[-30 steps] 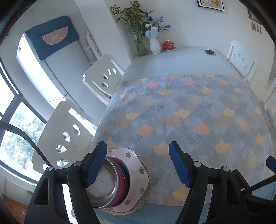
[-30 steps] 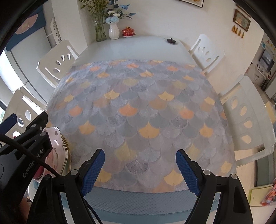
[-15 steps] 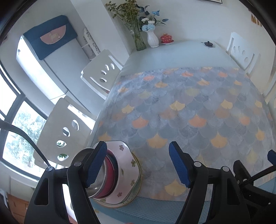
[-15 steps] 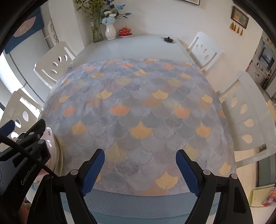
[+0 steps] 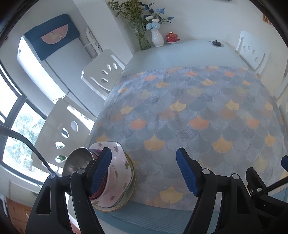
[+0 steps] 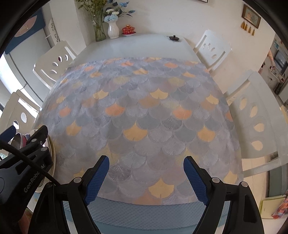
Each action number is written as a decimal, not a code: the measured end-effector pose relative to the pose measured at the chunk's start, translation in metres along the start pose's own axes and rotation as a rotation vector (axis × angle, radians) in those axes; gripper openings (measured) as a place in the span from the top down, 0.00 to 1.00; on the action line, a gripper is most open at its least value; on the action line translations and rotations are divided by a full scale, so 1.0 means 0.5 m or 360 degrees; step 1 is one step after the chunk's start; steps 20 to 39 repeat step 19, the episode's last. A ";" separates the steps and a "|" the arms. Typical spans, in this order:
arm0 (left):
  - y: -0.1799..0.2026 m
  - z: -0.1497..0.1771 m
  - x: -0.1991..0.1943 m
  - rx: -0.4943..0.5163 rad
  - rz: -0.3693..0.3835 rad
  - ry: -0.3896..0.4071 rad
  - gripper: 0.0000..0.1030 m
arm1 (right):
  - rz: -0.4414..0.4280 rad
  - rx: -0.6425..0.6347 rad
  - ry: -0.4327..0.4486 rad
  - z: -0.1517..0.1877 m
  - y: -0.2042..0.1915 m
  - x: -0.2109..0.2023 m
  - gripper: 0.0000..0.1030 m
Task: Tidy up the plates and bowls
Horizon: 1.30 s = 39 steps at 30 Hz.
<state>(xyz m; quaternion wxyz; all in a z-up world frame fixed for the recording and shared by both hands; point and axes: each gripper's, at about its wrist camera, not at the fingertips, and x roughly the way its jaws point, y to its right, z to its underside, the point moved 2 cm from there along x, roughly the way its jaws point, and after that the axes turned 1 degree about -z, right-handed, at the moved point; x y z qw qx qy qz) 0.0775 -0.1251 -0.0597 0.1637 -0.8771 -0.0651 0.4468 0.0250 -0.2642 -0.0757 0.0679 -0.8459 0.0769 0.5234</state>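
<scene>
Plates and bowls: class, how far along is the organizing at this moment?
Done: a steel bowl, red bowl and floral bowl sit nested on a plate at the table's near-left corner. In hand: nothing; left gripper and right gripper are open. Left: no other dishes show on the tablecloth.

A home dining room is shown: a long table (image 6: 126,46) covered by a fan-patterned cloth (image 6: 136,126) is ringed by white cut-out chairs (image 6: 214,48). Vases of flowers (image 6: 113,27) are set at the far end, a framed picture (image 6: 251,13) is hung on the wall, and a refrigerator (image 5: 46,59) is seen beside a window (image 5: 19,136)
</scene>
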 end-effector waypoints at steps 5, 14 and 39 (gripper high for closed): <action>0.008 -0.005 -0.013 -0.0044 -0.0004 0.0064 0.29 | 0.0019 -0.0039 0.0068 -0.003 0.006 -0.015 0.20; -0.008 -0.007 -0.025 -0.0165 -0.0039 0.0105 0.29 | -0.0002 -0.0161 0.0172 -0.017 -0.003 -0.040 0.20; -0.016 0.014 -0.024 -0.0195 -0.0149 0.0179 0.27 | 0.0006 -0.0174 0.0123 0.001 0.004 -0.013 0.20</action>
